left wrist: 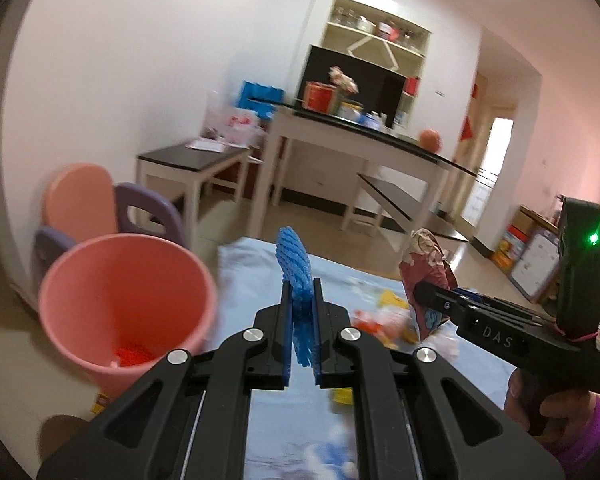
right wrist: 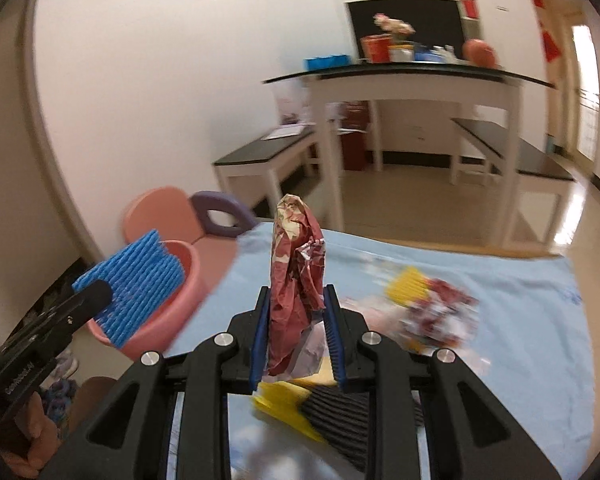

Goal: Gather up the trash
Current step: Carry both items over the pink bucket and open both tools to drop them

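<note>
The letters "DAS" are printed in white on the side of the right gripper (left wrist: 422,290) where it is seen from the left wrist view, and a green light is lit on the black block mounted behind it; the small white lettering on the body of the left gripper (right wrist: 100,290), seen from the right wrist view, cannot be read. A blue ribbed foam net (left wrist: 296,280) is pinched upright between the blue-padded fingers of the left gripper, its top standing above the fingertips. A crumpled wrapper (right wrist: 298,280), dark red with cream patches, is pinched between the fingers of the right gripper and stands tall above them. Both pieces are held above a bench covered by a light blue cloth (right wrist: 520,320). More trash lies on the cloth: a blurred pile of red, yellow and white scraps (right wrist: 432,312) toward the right, and a yellow and black ribbed piece (right wrist: 324,412) just under the right gripper. A pink bucket (left wrist: 128,304) stands at the left edge of the bench, near the blue foam net, with something red-orange at its bottom. Beyond the far edge of the cloth, open floor runs to white tables with dark tops (right wrist: 400,76).
</note>
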`<state>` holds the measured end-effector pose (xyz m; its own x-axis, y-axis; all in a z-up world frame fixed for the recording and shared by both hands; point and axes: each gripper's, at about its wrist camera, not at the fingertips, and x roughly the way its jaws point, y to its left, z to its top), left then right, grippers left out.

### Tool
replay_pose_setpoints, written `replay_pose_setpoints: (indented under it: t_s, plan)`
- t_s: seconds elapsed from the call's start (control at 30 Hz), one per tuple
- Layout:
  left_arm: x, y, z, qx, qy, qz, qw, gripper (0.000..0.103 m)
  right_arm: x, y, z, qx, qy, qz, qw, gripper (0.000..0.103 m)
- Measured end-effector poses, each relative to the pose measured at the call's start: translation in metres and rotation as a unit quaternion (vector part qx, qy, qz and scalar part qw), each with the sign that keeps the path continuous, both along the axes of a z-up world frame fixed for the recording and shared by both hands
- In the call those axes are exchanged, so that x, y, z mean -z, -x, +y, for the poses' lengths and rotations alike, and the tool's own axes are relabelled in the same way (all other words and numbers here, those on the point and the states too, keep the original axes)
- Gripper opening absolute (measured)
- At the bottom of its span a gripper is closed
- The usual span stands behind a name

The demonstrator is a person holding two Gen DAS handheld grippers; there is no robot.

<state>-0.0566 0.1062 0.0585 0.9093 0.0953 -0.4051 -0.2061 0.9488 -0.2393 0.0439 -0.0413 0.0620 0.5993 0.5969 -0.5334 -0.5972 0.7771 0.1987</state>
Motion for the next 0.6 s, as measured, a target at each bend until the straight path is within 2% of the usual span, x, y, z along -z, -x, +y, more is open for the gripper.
replay_pose_setpoints:
  t_s: [0.13,0.3,0.6]
  plan:
    - [-0.001,0.010,0.026,-0.041,-0.012,-0.005,0.9991,0.007,-0.005,0.002,0.042,-0.040,-0.003,0.002,0.999,0.025]
    - [0.005,0.017,0.059,-0.080,-0.004,-0.002,0.9968,0.007,-0.003,0.002,0.097,-0.086,-0.004,0.019,0.996,0.025]
    - [0.036,0.026,0.111,-0.128,0.020,0.033,0.9910,0.007,0.019,0.001,0.175,-0.141,0.010,0.061,0.988,0.025]
